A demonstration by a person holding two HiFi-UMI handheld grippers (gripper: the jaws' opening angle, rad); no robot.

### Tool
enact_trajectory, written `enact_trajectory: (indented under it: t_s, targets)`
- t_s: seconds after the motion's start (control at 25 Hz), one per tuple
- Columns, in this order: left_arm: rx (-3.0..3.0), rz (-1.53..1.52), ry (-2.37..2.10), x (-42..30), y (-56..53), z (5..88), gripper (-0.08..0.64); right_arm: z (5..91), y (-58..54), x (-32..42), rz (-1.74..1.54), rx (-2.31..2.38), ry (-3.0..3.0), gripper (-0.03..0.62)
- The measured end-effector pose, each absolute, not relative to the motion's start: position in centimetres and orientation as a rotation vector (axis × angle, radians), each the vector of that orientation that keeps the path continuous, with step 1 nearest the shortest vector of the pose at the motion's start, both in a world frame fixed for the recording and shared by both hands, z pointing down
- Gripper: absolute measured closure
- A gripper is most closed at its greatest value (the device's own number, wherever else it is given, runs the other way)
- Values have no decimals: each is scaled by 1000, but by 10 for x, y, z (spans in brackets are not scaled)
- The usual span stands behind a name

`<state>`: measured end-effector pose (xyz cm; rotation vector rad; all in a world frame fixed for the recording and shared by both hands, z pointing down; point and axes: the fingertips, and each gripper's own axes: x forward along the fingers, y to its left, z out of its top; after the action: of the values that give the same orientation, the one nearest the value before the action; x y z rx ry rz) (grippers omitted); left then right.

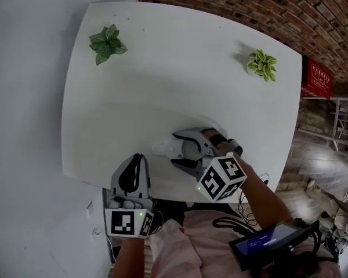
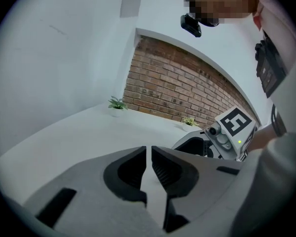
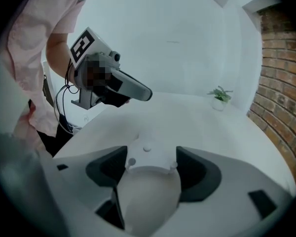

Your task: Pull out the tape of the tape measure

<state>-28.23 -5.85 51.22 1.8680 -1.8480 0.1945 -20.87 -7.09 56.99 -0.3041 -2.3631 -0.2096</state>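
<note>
A white tape measure (image 1: 165, 149) lies near the front of the white table (image 1: 162, 68). My right gripper (image 1: 182, 149) is shut on it, one pad against each side of the case (image 3: 150, 181). The case's rounded end pokes out to the left of the jaws. No pulled-out tape shows. My left gripper (image 1: 137, 160) hovers at the table's near edge, left of the tape measure and apart from it. In the left gripper view its jaws (image 2: 149, 152) are shut to a thin slit with nothing between them, and the right gripper (image 2: 197, 144) shows ahead to the right.
Two small potted plants stand at the back of the table, one at the left (image 1: 107, 44) and one at the right (image 1: 263, 63). A brick wall (image 1: 249, 4) runs behind. A white wall borders the left side. A dark screen device (image 1: 267, 242) hangs at the person's waist.
</note>
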Motion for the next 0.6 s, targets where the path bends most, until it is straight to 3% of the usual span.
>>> enact_trajectory:
  t_s: [0.04, 0.6]
  targets:
    - [1866, 189, -1839, -282, -57, 512, 508, 569, -72, -209, -217, -296, -2364, 281]
    - [1848, 197, -1854, -291, -50, 515, 508, 576, -56, -219, -296, -379, -2195, 278]
